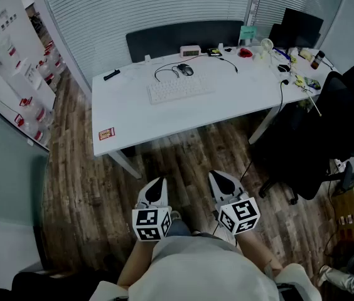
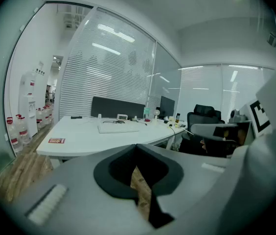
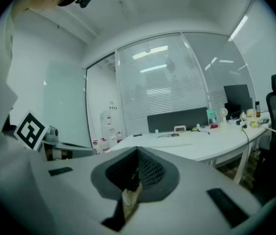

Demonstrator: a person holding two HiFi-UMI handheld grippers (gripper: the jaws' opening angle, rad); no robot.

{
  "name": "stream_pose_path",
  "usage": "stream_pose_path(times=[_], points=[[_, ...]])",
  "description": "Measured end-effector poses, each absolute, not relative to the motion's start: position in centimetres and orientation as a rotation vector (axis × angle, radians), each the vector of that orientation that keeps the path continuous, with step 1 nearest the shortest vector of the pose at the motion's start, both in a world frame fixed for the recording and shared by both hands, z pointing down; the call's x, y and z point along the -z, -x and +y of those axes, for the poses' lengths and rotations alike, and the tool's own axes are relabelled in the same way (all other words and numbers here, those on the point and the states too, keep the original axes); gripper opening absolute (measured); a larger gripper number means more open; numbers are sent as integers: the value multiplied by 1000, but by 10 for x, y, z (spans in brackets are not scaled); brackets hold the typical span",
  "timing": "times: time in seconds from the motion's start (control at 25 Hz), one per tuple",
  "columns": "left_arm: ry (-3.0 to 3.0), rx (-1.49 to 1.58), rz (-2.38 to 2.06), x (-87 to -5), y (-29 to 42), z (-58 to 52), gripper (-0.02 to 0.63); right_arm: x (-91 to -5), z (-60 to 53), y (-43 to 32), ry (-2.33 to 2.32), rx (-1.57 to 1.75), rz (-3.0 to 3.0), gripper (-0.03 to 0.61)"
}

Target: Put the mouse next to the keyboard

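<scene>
My left tongs (image 1: 156,184) and right tongs (image 1: 223,179) were both clenched, jaw tips pressed together with nothing between them. In the left gripper view only a sliver of wood floor (image 1: 83,187) showed through the slot behind the closed tips, and the right gripper view showed the same for the other pair. I held them side by side close in front of my body, over the floor, the left at nine o'clock of the right, both pointing toward twelve o'clock and tipped slightly down.

The white desk (image 1: 133,115) stood at twelve o'clock from the tongs, well apart from them. On it the white keyboard (image 1: 181,89) lay roughly mid-desk, angled a little. The dark mouse (image 1: 186,70) sat just beside the keyboard's far edge, at about twelve o'clock of it, and its black cable (image 1: 164,73) looped off toward ten o'clock. I could not tell whether the mouse touched the keyboard.

A small red and yellow card (image 1: 107,133) lay near the desk's near corner, at eight o'clock of the keyboard. A dark partition panel (image 1: 183,37) ran along the desk's far side. A black office chair (image 1: 327,130) stood at three o'clock of the desk.
</scene>
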State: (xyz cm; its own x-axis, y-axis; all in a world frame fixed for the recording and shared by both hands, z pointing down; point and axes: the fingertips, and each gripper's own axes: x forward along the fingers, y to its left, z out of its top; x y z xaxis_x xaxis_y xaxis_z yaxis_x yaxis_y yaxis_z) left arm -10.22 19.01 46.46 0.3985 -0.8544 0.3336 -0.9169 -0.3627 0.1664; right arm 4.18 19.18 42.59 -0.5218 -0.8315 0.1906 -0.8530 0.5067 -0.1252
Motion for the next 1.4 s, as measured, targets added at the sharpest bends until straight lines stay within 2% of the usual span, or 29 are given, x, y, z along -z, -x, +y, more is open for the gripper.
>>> stream_pose_path(times=[0.2,0.52,1.2,1.4], points=[[-2353,-238,-1482,-461,79,241,11,-430,240,-61,-1530,-338,-2634,2],[-2350,-247,-1524,-462,85,287,11,-436,287,-60,-1513,-316,-2652,2],[-2362,-197,-1489,-457,73,304,12,-440,296,-75,-1532,-332,-2631,2],[-2373,-176,-1470,-454,71,293,15,-441,283,-75,-1521,-327,-2627,107]])
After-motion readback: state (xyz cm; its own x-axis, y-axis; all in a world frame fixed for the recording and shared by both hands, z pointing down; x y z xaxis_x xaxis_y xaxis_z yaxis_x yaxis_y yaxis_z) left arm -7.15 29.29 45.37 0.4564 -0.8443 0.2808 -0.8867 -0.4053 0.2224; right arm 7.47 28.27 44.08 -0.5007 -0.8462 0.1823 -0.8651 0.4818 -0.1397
